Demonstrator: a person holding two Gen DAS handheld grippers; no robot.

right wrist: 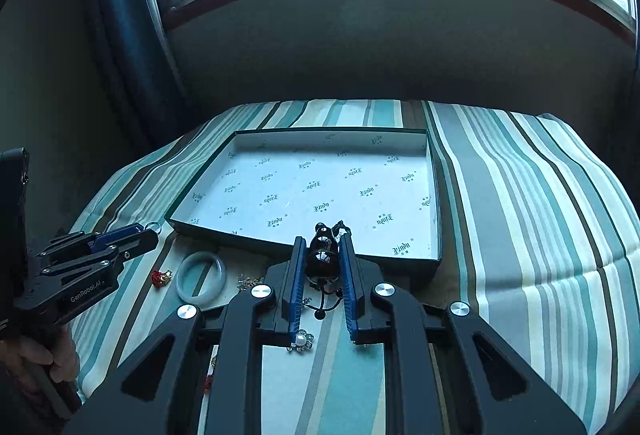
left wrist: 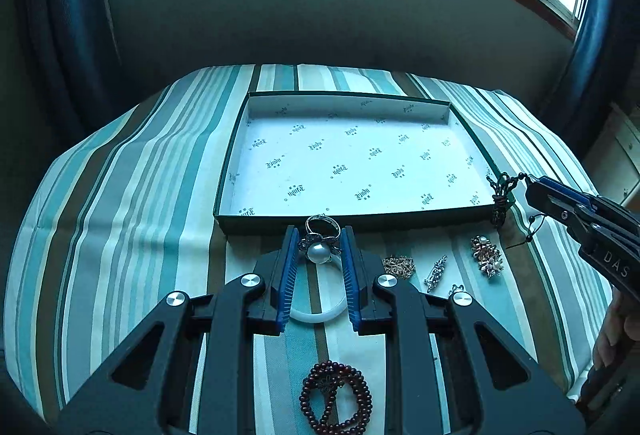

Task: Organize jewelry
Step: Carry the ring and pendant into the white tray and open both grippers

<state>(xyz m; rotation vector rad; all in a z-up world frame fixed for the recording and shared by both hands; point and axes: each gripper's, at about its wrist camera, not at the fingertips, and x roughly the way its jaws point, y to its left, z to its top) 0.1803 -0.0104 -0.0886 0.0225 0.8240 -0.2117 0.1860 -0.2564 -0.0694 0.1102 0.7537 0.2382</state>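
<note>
- Above the striped cloth point(left wrist: 120, 235), my left tongs point(left wrist: 319, 249) pinch a pearl ring point(left wrist: 320, 241), its silver band rising past the blue pads point(left wrist: 289, 271) toward the near wall of the box point(left wrist: 348, 223).
- My right tongs point(right wrist: 323, 255) pinch a dark beaded cord bracelet point(right wrist: 322, 255), a loose cord end dangling beneath; in the left wrist view its knotted part hangs over the box's near right corner.
- Between the two, the shallow box lies open on the table, lined with white printed paper point(right wrist: 320, 187), nothing in it.
- Still on the cloth in front of the box: a pale jade bangle point(right wrist: 201, 277), a small red charm point(right wrist: 161, 277), a gold chain heap point(left wrist: 399, 266), a slim crystal brooch point(left wrist: 436, 273), a flower brooch point(left wrist: 487, 256), a pearl flower piece point(right wrist: 301, 340) and a dark red bead bracelet point(left wrist: 336, 399).
- A hand point(right wrist: 40, 355) grips the left tool's handle.
</note>
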